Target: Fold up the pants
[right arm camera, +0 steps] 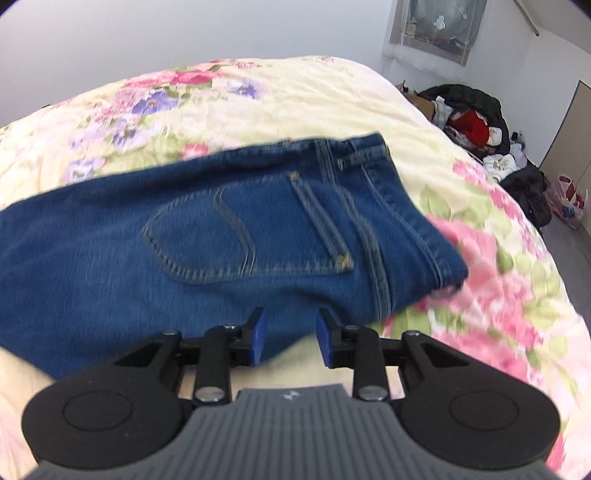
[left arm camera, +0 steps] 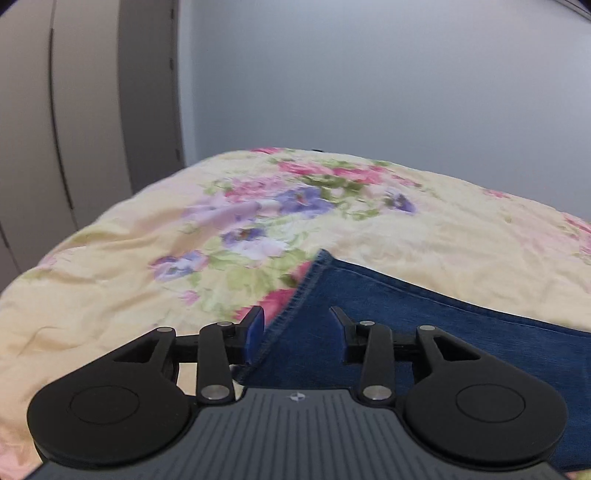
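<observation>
Blue jeans [right arm camera: 229, 236] lie flat on a floral bedspread [right arm camera: 332, 96], back pocket up, waistband toward the right. My right gripper [right arm camera: 290, 321] is open, hovering over the jeans' near edge below the pocket. In the left wrist view the leg hem end of the jeans [left arm camera: 369, 314] lies on the bedspread [left arm camera: 147, 266]. My left gripper [left arm camera: 297, 317] is open, its jaws straddling the stitched hem edge, holding nothing.
A grey wardrobe [left arm camera: 74, 110] stands beyond the bed's left side, a plain wall [left arm camera: 369, 74] behind it. A pile of clothes and bags [right arm camera: 491, 136] sits on the floor right of the bed, under a window [right arm camera: 439, 26].
</observation>
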A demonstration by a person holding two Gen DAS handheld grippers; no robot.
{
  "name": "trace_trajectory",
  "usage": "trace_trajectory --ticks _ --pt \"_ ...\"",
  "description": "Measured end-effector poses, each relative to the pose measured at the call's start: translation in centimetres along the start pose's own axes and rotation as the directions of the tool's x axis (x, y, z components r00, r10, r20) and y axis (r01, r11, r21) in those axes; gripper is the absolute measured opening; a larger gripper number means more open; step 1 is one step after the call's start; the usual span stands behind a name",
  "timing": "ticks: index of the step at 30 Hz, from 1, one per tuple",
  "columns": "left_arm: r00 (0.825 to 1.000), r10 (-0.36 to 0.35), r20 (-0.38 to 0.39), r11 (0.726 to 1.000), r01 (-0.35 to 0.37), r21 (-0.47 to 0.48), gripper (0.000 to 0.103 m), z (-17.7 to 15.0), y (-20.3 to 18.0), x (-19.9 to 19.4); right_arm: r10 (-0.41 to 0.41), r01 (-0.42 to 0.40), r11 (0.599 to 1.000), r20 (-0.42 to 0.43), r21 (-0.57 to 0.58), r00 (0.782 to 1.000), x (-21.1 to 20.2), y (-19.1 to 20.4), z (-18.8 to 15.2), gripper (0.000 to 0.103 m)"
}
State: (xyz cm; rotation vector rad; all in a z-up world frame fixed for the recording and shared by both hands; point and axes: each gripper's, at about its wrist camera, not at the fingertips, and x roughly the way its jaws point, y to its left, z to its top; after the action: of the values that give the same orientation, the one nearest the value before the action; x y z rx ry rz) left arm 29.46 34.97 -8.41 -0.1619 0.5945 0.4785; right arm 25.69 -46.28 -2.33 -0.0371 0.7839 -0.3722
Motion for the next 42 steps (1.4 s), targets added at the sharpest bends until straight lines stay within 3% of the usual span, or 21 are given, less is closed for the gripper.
trace_trajectory --ticks 3,6,9,13,20,24,27,29,32,35,36,38,42 --pt "0.997 -0.064 -0.036 0.997 0.065 0.028 0.045 -0.3 -3.0 1.0 -0.02 0.02 0.999 0.019 0.026 1.0 2.8 -0.9 3.3 0.025" --pt "0.995 -0.068 -0.073 0.994 0.073 0.079 0.045 -1.1 -5.6 3.0 -0.042 0.041 0.999 0.035 0.034 0.999 5.8 -1.9 5.9 0.025" --pt "0.991 -0.094 -0.092 0.992 0.1 0.07 0.045 -1.4 -6.9 5.1 0.003 -0.007 0.996 0.045 0.09 0.999 8.6 -2.9 8.3 0.025" --pt "0.99 -0.065 -0.128 0.996 0.073 0.055 0.045 -1.5 -8.1 7.7 0.037 -0.038 0.994 0.016 0.101 0.999 13.2 -2.1 11.0 0.025" --pt "0.991 -0.036 -0.127 0.996 0.045 0.075 0.047 -1.4 -8.8 9.3 0.011 -0.009 0.996 -0.028 0.085 1.0 18.9 -0.3 13.2 0.02" --pt "0.993 -0.008 -0.121 0.994 0.021 0.106 0.047 -1.2 -9.4 8.1 0.008 -0.005 0.998 -0.048 0.067 0.999 18.2 -0.3 13.8 0.019" --pt "0.993 -0.043 -0.11 0.991 0.057 0.12 0.047 -1.1 -9.6 6.1 0.027 -0.025 0.998 -0.027 0.062 0.999 15.1 -1.9 13.8 0.02" --pt "0.992 -0.069 -0.104 0.99 0.081 0.113 0.047 -1.2 -9.6 4.7 0.017 -0.016 0.997 -0.004 0.08 1.0 12.0 -4.1 13.1 0.03" --pt "0.987 -0.106 -0.117 0.989 0.117 0.093 0.047 -1.7 -10.0 3.1 0.035 -0.037 0.985 0.013 0.171 0.999 7.9 -8.3 11.1 0.036" --pt "0.982 -0.134 -0.131 0.988 0.143 0.062 0.047 -2.8 -10.6 1.8 0.053 -0.057 0.942 0.022 0.329 0.998 4.8 -12.8 7.9 0.052" --pt "0.981 -0.142 -0.134 0.987 0.151 0.054 0.047 -3.2 -10.8 1.4 0.066 -0.069 0.917 0.02 0.392 0.998 4.3 -14.3 6.7 0.052" --pt "0.977 -0.15 -0.15 0.987 0.158 0.043 0.047 -3.9 -11.3 1.0 0.104 -0.096 0.849 0.015 0.52 0.995 3.9 -16.9 4.0 0.055" --pt "0.971 -0.14 -0.193 0.989 0.146 0.019 0.047 -5.1 -12.2 1.0 0.209 -0.19 0.67 0.062 0.718 0.976 5.7 -20.3 -0.7 0.057"
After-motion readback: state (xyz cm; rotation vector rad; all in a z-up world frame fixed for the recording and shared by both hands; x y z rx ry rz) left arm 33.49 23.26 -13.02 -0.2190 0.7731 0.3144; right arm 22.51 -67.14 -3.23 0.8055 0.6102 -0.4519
